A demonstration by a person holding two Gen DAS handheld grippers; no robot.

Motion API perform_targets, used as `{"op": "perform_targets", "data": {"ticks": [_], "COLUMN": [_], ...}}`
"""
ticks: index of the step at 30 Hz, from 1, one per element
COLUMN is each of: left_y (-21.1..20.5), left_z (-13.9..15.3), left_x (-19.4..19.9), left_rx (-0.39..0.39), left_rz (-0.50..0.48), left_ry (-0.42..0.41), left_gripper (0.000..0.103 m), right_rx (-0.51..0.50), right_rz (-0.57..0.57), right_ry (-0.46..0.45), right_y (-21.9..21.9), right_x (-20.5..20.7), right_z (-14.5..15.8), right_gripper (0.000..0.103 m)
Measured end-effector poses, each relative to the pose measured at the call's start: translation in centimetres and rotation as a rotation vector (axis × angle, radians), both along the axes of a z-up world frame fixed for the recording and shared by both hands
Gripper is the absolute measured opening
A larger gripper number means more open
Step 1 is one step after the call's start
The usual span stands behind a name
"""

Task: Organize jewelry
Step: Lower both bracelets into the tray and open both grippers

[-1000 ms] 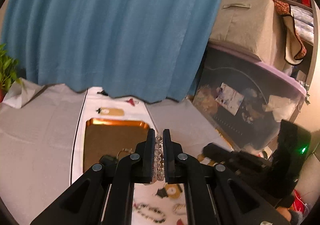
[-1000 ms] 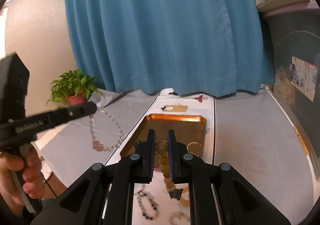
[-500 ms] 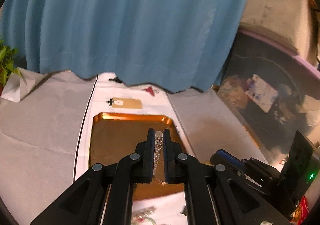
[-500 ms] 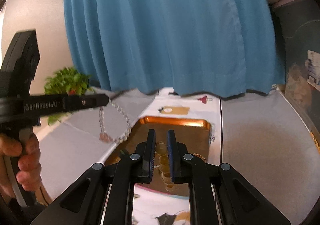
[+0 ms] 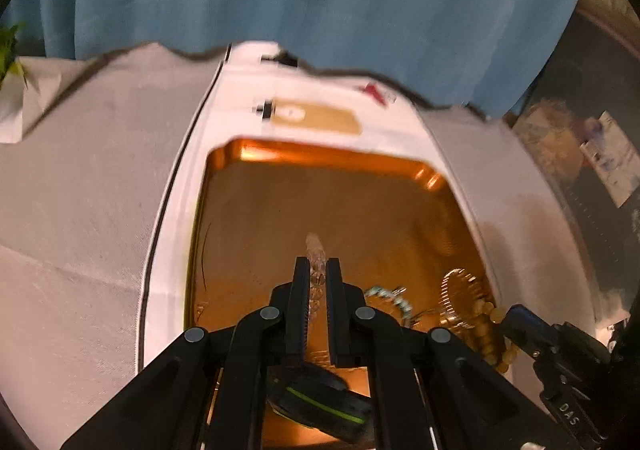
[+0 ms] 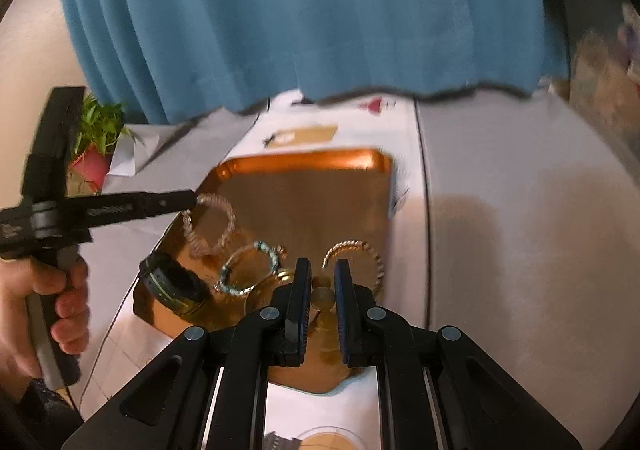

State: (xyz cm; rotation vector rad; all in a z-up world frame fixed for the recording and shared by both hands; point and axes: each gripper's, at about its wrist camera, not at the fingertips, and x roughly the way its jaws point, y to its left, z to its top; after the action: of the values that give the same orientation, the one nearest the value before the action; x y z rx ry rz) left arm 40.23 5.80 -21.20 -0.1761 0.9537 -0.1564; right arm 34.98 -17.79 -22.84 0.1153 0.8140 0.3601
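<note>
My left gripper (image 5: pixel 317 264) is shut on a clear bead bracelet (image 5: pixel 316 250) and holds it over the copper tray (image 5: pixel 320 158). In the right wrist view the left gripper (image 6: pixel 192 200) shows the bracelet (image 6: pixel 210 224) hanging as a loop that touches the tray's (image 6: pixel 304 158) left side. My right gripper (image 6: pixel 321 270) is shut on an amber bead strand (image 6: pixel 323 298) over the tray's near end; the strand also shows in the left wrist view (image 5: pixel 486 314). On the tray lie a teal bead bracelet (image 6: pixel 250 268), a twisted gold bangle (image 6: pixel 360 254) and a black watch (image 6: pixel 172 284).
The tray sits on a white runner (image 6: pixel 404 122) over a grey cloth (image 6: pixel 520 230). A gold tag (image 5: pixel 316 116) lies beyond the tray. A blue curtain (image 6: pixel 300 10) hangs behind. A potted plant (image 6: pixel 96 142) stands at the left. Boxes (image 5: pixel 592 146) stand at the right.
Both grippers have moved forward and down over the tray. The clear bracelet now hangs onto the tray's left side, and the amber strand hangs over its near end.
</note>
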Motion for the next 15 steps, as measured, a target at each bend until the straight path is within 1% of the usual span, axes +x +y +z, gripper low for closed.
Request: {"op": "perform_targets", "data": {"ticks": [2, 4, 6, 7, 8, 9, 10, 11, 12, 13, 15], "left_y": [-0.2, -0.5, -0.7, -0.6, -0.6, -0.5, -0.4, -0.5, -0.7, -0.9, -1.6], "left_z": [-0.8, -1.6, -1.9, -1.4, -0.7, 0.3, 1.3, 2.2, 3.0, 3.4, 4.3], "left_x": [0.1, 0.1, -0.2, -0.8, -1.5, -2.6, -3.8, -5.2, -6.4, -7.3, -9.6], "left_rx": [0.031, 0.034, 0.053, 0.070, 0.083, 0.095, 0.116, 0.151, 0.197, 0.234, 0.312], "left_rz": [-0.008, -0.039, -0.045, -0.028, -0.011, 0.008, 0.028, 0.043, 0.051, 0.053, 0.054], "left_ry": [0.025, 0.070, 0.108, 0.097, 0.071, 0.028, -0.024, -0.072, -0.104, -0.115, -0.118], "left_gripper": [0.005, 0.006, 0.013, 0.023, 0.049, 0.067, 0.095, 0.102, 0.102, 0.102, 0.102], "right_rx": [-0.008, -0.005, 0.010, 0.001, -0.015, -0.037, -0.049, -0.051, -0.054, -0.055, -0.025], "right_rz": [0.008, 0.029, 0.069, 0.092, 0.102, 0.109, 0.114, 0.116, 0.112, 0.106, 0.109], "right_ry": [0.016, 0.029, 0.045, 0.056, 0.055, 0.041, 0.002, -0.044, -0.069, -0.084, -0.121], "right_y": [0.6, 1.1, 1.6, 2.0, 2.4, 2.6, 2.7, 2.6, 2.4, 2.2, 1.7], "right_x": [0.2, 0.3, 0.4, 0.4, 0.4, 0.1, -0.7, -1.4, -2.0, -2.6, -4.3], "right_z": [-0.6, -1.1, -1.5, -1.6, -1.6, -1.4, -0.8, -0.2, 0.3, 0.8, 1.7], "right_gripper": [0.012, 0.012, 0.014, 0.021, 0.040, 0.052, 0.068, 0.071, 0.071, 0.072, 0.072]}}
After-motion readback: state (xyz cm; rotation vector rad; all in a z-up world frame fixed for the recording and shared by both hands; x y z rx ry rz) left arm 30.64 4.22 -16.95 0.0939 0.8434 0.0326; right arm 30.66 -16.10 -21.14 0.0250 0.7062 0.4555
